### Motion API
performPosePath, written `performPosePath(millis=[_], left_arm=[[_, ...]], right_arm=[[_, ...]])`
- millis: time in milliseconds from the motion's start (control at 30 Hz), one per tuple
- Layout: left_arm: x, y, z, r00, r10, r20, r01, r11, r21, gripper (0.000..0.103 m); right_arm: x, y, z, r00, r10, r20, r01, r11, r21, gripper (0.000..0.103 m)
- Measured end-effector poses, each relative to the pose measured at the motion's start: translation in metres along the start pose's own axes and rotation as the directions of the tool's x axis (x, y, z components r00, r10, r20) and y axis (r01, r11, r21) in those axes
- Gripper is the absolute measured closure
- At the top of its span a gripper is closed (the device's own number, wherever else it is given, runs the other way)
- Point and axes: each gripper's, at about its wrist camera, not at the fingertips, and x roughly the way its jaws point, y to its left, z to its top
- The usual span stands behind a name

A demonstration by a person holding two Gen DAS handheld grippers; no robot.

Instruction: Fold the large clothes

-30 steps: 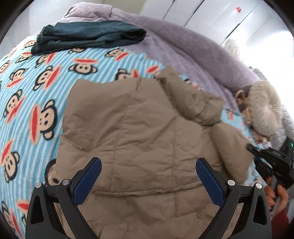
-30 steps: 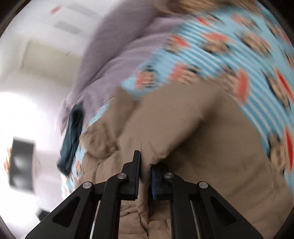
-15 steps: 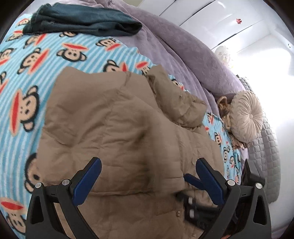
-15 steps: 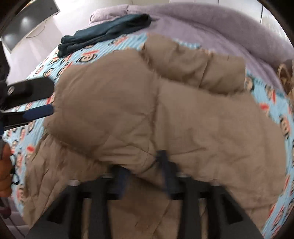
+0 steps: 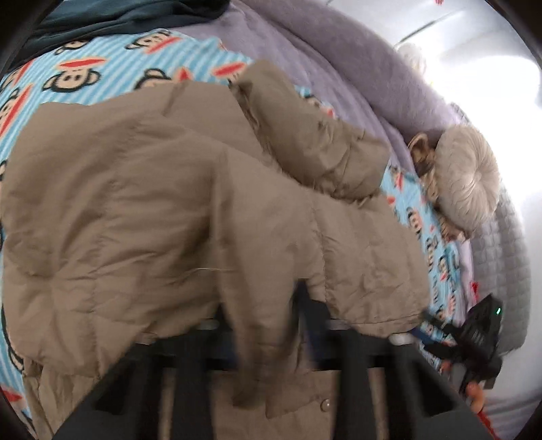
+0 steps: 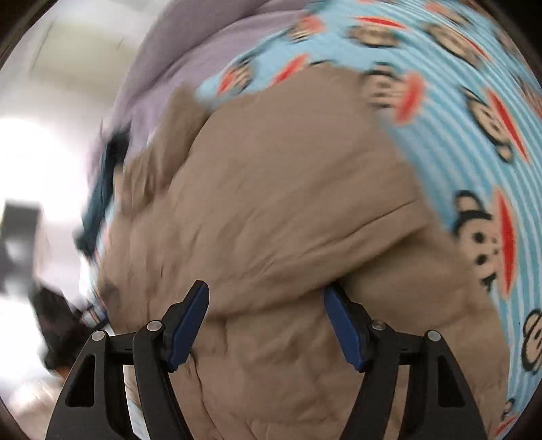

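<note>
A tan padded jacket lies on the bed, one side folded over its middle, its hood bunched at the far end. My left gripper sits low at the jacket's near edge. Its jaws are closing, and a hanging fold of tan fabric is pinched between the blurred fingers. In the right wrist view the jacket fills the middle. My right gripper hovers over it with its jaws opening; the blue pads stand wide apart and press on nothing. The right gripper's black body shows at the jacket's right edge.
The bed has a blue striped monkey-print sheet and a purple blanket along the far side. A folded dark teal garment lies at the far left. A round beige cushion and grey quilted cover are at the right.
My left gripper went from wide open to closed on a fold at the jacket's near edge. My right gripper went from shut to open. One side of the jacket now lies folded over.
</note>
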Motion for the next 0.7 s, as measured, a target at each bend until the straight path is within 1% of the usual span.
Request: performPosePath(millis=[33,67,100,133,200,267,300,333,400,467,500,567,600,633,667,700], left_arm=[[-0.001,-0.004,0.000,1.000,0.006,0.015,-0.006,1.000,0.015,0.080],[-0.003,-0.007,0.000,0.999,0.015,0.032,-0.016,0.999,0.034,0.080],[-0.005,-0.010,-0.001,0.998,0.029,0.049,-0.032,0.998,0.051,0.080],[-0.007,-0.011,0.000,0.997,0.043,0.058,-0.047,0.997,0.060,0.080],[-0.006,-0.008,0.001,0.993,0.095,0.066,-0.100,0.992,0.072,0.080],[-0.001,0.002,0.002,0.978,0.196,0.068,-0.201,0.977,0.073,0.080],[0.001,0.011,0.003,0.972,0.227,0.059,-0.230,0.972,0.052,0.080],[0.000,0.017,0.002,0.970,0.237,0.050,-0.239,0.970,0.032,0.080],[-0.010,0.025,0.002,0.966,0.253,0.058,-0.253,0.967,-0.002,0.080],[-0.026,0.026,0.000,0.956,0.281,0.082,-0.282,0.959,-0.004,0.080],[-0.035,0.026,-0.001,0.955,0.280,0.097,-0.282,0.960,-0.001,0.080],[-0.050,0.022,-0.001,0.955,0.272,0.117,-0.275,0.961,0.011,0.080],[-0.056,0.019,-0.001,0.957,0.263,0.124,-0.268,0.963,0.019,0.080],[-0.060,0.017,0.000,0.959,0.254,0.128,-0.259,0.965,0.026,0.080],[-0.063,0.011,0.001,0.962,0.238,0.132,-0.245,0.969,0.038,0.080],[-0.062,0.005,0.003,0.965,0.227,0.133,-0.235,0.971,0.046,0.080]], right_arm=[[-0.003,-0.009,0.007,1.000,0.011,0.021,-0.012,0.999,0.044,0.038],[-0.007,-0.018,0.015,0.999,0.021,0.046,-0.026,0.996,0.089,0.054],[-0.010,-0.025,0.022,0.997,0.021,0.069,-0.029,0.992,0.120,0.098],[-0.012,-0.031,0.030,0.996,0.005,0.093,-0.019,0.988,0.153,0.098],[-0.013,-0.042,0.040,0.991,-0.011,0.132,-0.016,0.979,0.202,0.098],[-0.003,-0.051,0.043,0.993,-0.017,0.115,-0.010,0.973,0.230,0.098],[0.003,-0.054,0.043,0.995,-0.013,0.100,-0.011,0.970,0.241,0.098],[0.008,-0.054,0.041,0.996,-0.013,0.092,-0.010,0.970,0.242,0.098],[0.012,-0.051,0.038,0.996,-0.020,0.088,0.000,0.974,0.226,0.098],[0.013,-0.047,0.036,0.997,-0.018,0.079,0.001,0.977,0.214,0.097],[0.010,-0.043,0.036,0.998,-0.019,0.064,0.006,0.980,0.201,0.096],[0.005,-0.032,0.035,0.998,-0.043,0.035,0.037,0.989,0.143,0.088],[-0.004,-0.028,0.032,0.998,-0.059,0.036,0.056,0.994,0.091,0.080],[-0.013,-0.025,0.030,0.997,-0.063,0.046,0.061,0.997,0.044,0.065],[-0.025,-0.016,0.027,0.996,-0.055,0.066,0.057,0.998,-0.020,0.055],[-0.036,-0.008,0.025,0.995,-0.034,0.094,0.041,0.996,-0.079,0.037]])
